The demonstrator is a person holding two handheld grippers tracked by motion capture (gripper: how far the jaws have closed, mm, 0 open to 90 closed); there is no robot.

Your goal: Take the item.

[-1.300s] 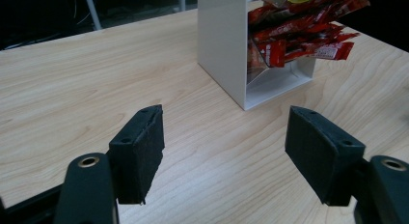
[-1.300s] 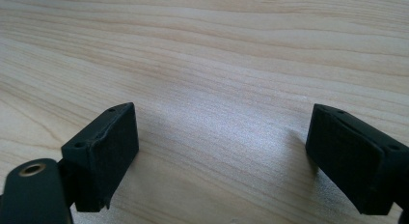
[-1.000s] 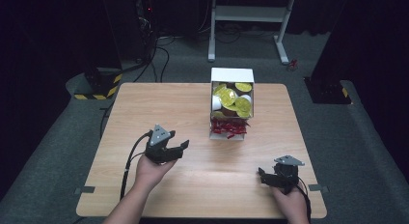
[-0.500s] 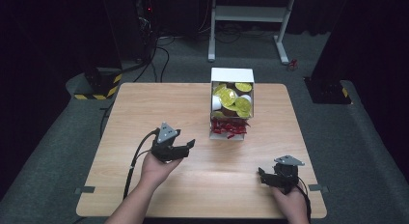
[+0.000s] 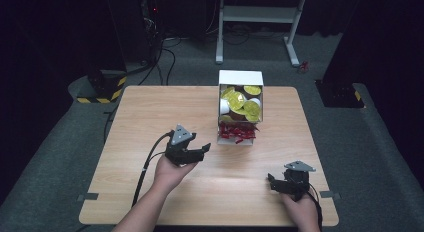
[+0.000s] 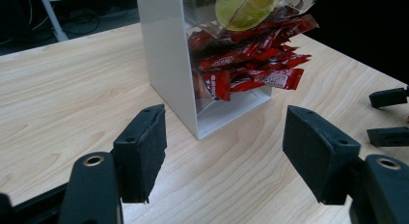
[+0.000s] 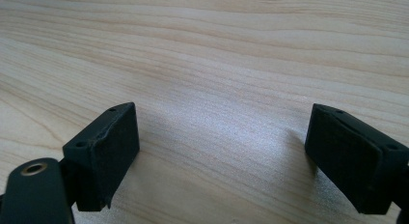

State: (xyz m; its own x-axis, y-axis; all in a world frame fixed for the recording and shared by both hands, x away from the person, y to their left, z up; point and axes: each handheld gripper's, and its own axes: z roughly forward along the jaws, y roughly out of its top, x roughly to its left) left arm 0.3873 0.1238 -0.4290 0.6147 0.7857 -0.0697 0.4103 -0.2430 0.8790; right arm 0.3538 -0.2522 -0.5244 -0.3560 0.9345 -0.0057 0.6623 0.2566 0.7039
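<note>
- The worktop (image 5: 150,112) is a light wooden board with a dark grey carpet floor (image 5: 380,157) on all sides; its whole left half is bare wood with free room to move.
- The white box (image 5: 240,77) stands upright on the far middle part of the worktop, near the far edge and well apart from the left and right edges.
- The box has two levels: the upper one holds small cups with yellow-green lids (image 5: 242,103), and the lower one holds red sachets (image 5: 237,131) which stick out a little from the open front.
- The left hand-held gripper (image 5: 200,151) is held over the worktop just before the box, on the box's left-front side, and its jaws are spread with nothing between them.
- In the left gripper view the red sachets (image 6: 251,69) lie beyond the spread jaws, behind a strip of bare wood, and the white side wall of the box (image 6: 166,50) stands close to the left jaw's line.
- The right hand-held gripper (image 5: 272,182) is near the near right corner of the worktop, well apart from the box; its jaws are spread over bare wood, and nothing is held.
- Between the two hand-held grippers the wood is free, and nothing stands in the way to the box front.
- A black cable (image 5: 145,167) goes from the left hand-held gripper back along the forearm toward the near edge.
- Behind the worktop stands a white metal frame (image 5: 260,14); at the far left lies a piece with yellow and black stripes (image 5: 102,87).
- The sachets have small white print, but it is too small to read.
</note>
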